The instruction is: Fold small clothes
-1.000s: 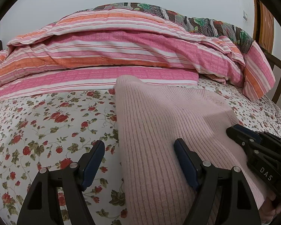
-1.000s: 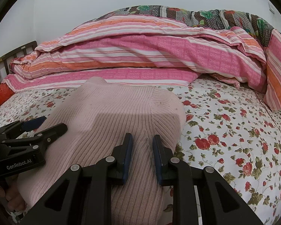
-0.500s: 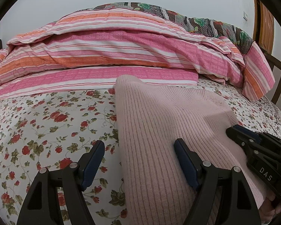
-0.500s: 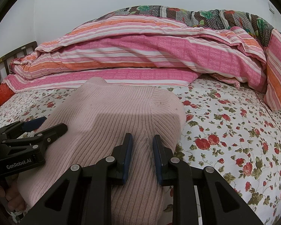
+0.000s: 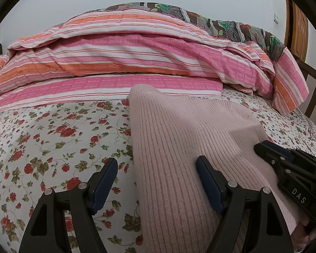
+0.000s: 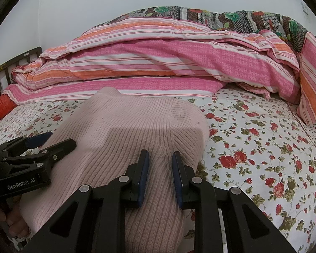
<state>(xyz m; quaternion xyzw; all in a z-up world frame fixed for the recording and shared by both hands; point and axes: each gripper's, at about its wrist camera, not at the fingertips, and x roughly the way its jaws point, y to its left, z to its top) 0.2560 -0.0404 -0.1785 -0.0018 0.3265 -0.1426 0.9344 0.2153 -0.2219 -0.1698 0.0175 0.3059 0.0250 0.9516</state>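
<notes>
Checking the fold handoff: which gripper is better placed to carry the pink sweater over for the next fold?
Right. The right gripper already has its jaws pinched on a ridge of the sweater. The left gripper has its jaws wide open, straddling the sweater's edge over the bedsheet, gripping nothing, so it would probably need to close first.

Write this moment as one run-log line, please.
pink sweater on floral bedsheet | right gripper pinching sweater | left gripper open, straddling sweater edge
</notes>
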